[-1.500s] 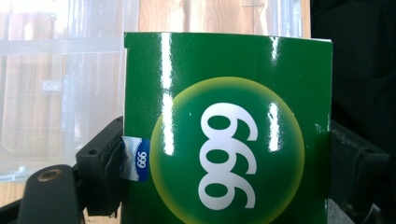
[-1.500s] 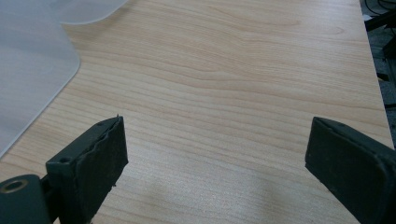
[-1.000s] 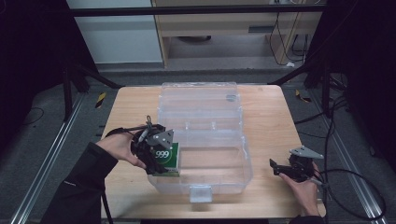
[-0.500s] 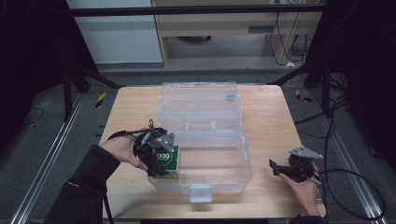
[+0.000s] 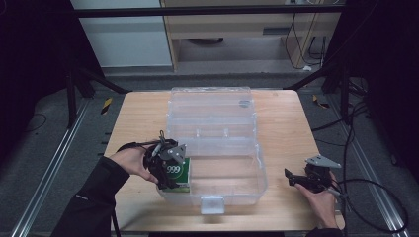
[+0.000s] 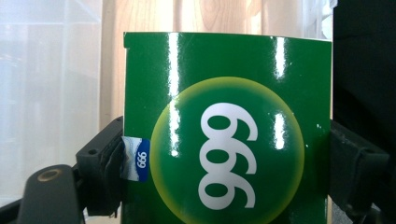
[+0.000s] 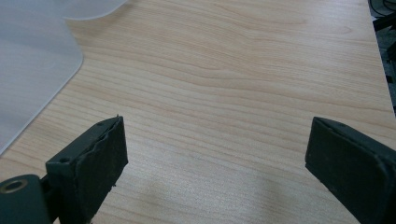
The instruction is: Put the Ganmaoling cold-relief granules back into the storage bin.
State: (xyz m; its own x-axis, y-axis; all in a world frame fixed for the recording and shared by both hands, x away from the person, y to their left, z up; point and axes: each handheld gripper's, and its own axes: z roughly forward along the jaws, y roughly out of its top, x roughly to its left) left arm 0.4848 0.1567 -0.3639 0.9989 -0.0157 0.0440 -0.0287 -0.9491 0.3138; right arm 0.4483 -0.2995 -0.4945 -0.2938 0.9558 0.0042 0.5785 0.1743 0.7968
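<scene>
Wooden table [image 5: 286, 123] with clear plastic bin [image 5: 217, 163], lid open. Green 999 box [image 6: 224, 130] at bin's front-left corner, clamped between left gripper [image 5: 165, 165] jaws. Right gripper [image 5: 309, 180] jaws wide, nothing between, over bare table.

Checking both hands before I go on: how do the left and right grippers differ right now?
The left gripper is shut on the green box, at the clear bin's left end; the right gripper is open, holding nothing. The left sits at the bin; the right rests apart over the bare table. Both have black jaws.
</scene>
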